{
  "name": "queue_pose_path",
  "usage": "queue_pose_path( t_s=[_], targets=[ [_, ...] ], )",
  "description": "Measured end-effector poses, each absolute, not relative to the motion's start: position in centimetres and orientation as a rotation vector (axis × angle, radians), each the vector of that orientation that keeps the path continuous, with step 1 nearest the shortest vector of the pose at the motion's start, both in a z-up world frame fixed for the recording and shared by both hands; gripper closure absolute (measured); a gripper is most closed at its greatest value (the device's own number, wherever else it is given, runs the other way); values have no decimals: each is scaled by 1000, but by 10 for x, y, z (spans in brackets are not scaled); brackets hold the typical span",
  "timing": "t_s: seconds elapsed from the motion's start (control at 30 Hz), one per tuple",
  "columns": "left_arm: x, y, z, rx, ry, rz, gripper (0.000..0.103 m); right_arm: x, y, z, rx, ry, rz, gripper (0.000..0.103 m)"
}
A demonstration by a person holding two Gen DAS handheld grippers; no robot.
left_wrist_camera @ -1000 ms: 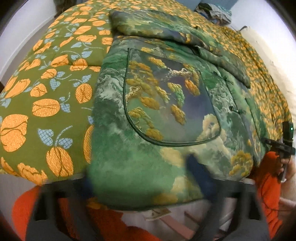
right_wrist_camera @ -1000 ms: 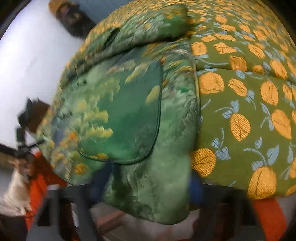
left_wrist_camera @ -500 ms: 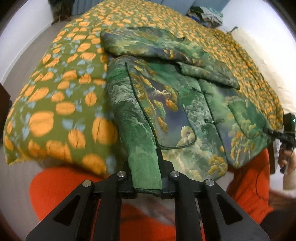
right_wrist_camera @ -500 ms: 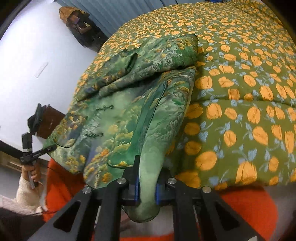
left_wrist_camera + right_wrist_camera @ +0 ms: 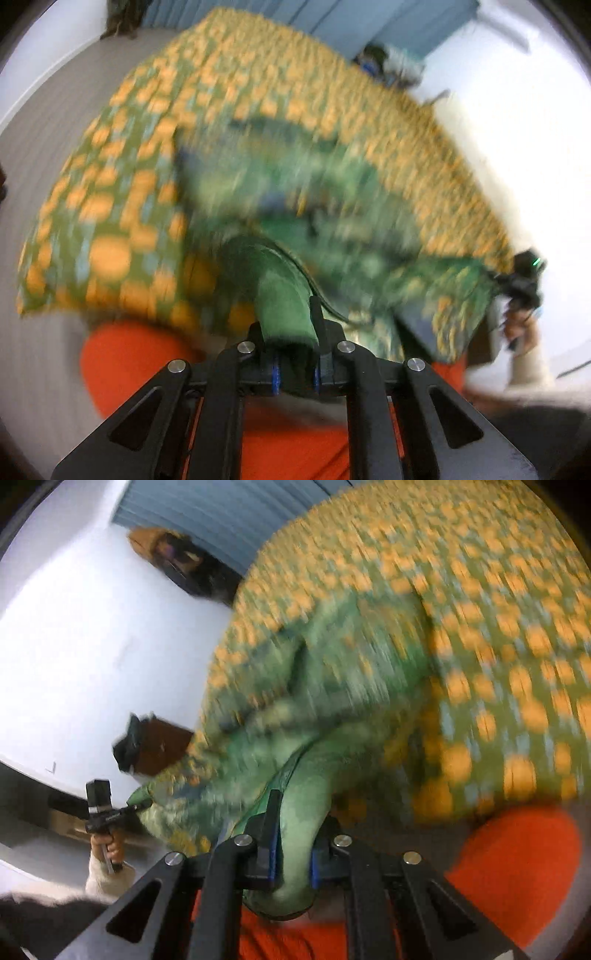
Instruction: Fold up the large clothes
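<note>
A large green patterned jacket [image 5: 295,192] lies on a bed with an orange-and-green quilt [image 5: 110,206]. My left gripper [image 5: 293,332] is shut on the jacket's bottom hem and holds it lifted off the bed's near edge. My right gripper [image 5: 295,834] is shut on the hem at the jacket's [image 5: 332,701] other bottom corner, also lifted. Both views are motion-blurred. The far half of the jacket still rests on the quilt [image 5: 498,627]. The other gripper shows small at the right edge of the left wrist view [image 5: 524,284] and at the left in the right wrist view [image 5: 99,808].
The person's orange trousers [image 5: 122,354] are just below the bed edge. White walls [image 5: 74,646] flank the bed. A dark bag [image 5: 177,561] sits on the floor by a blue curtain [image 5: 369,22]. A clothes pile [image 5: 388,62] lies at the bed's far corner.
Both grippers closed on the jacket's bottom hem corners and have lifted and pulled them up and back from the bed edge; the view now sweeps fast.
</note>
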State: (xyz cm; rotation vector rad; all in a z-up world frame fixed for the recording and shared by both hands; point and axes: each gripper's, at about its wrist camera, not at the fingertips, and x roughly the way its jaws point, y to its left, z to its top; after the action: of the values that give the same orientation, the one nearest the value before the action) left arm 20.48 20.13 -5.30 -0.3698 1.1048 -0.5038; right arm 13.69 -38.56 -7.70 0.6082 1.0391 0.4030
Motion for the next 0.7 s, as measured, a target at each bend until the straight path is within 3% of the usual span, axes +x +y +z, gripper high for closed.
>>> queue_pose_path(
  t_s=[0.17, 0.37, 0.47, 0.6, 0.67, 0.7],
  targets=[
    [299, 198, -52, -421, 1003, -475, 93, 225, -390, -77, 607, 948, 368, 91],
    [395, 185, -105, -443, 999, -369, 91, 309, -405, -134, 645, 953, 259, 91],
    [417, 173, -134, -419, 1017, -329, 84, 328, -412, -167, 687, 967, 205, 91],
    [428, 176, -156, -466, 1059, -338, 37, 338, -421, -204, 821, 983, 153, 85],
    [423, 186, -145, -511, 1037, -358, 32, 340, -427, -213, 904, 974, 163, 69],
    [421, 194, -140, -547, 1017, -383, 27, 339, -429, -212, 947, 952, 187, 49]
  ],
)
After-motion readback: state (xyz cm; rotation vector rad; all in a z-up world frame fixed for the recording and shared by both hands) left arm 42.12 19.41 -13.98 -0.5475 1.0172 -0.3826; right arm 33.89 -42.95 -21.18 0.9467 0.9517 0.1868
